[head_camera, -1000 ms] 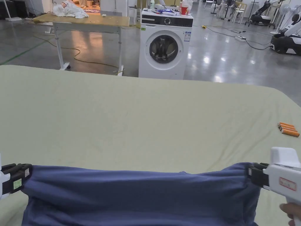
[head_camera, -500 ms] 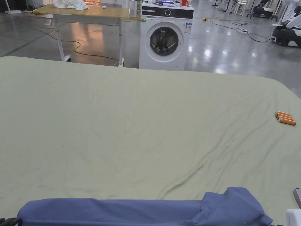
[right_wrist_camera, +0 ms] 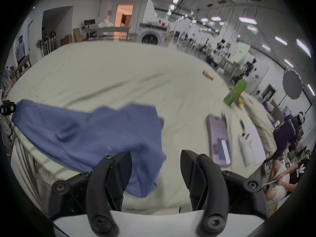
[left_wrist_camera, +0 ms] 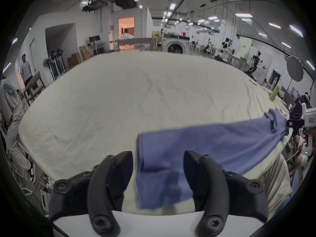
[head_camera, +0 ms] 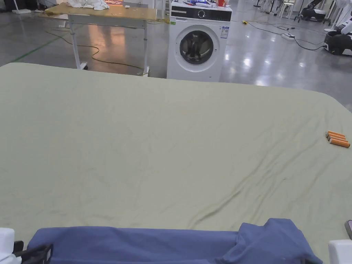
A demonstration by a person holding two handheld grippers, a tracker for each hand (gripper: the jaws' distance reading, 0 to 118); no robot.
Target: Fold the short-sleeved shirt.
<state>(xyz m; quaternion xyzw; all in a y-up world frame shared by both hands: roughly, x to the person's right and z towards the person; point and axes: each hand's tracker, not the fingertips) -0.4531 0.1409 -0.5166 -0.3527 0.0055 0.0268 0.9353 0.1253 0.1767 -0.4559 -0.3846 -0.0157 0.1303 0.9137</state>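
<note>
The blue shirt (head_camera: pixel 165 245) lies at the near edge of the big bed-like table (head_camera: pixel 154 144), down at 6 o'clock in the head view. Part of it hangs over the edge. It looks soft, thin and light, so it will likely flop, bunch and wrinkle when lifted. It is not slippery like glass and will not break.

The left gripper (left_wrist_camera: pixel 158 162) has its jaws spread wide, with the shirt's end lying loose between them. The right gripper (right_wrist_camera: pixel 155 162) is spread wide too; its left jaw is over the cloth, and nothing is pinched.

Good spots to grab seem to be the two ends of the long top edge, at 9 o'clock and 3 o'clock of the shirt. A pinch there should keep the cloth tight and flat.

The lump (head_camera: pixel 271 233) at the right end may be a sleeve or the collar; I cannot tell. The hanging part is cut off in the head view. Both gripper views are blurry. Orange sticks (head_camera: pixel 338 139) lie far off at 3 o'clock.
</note>
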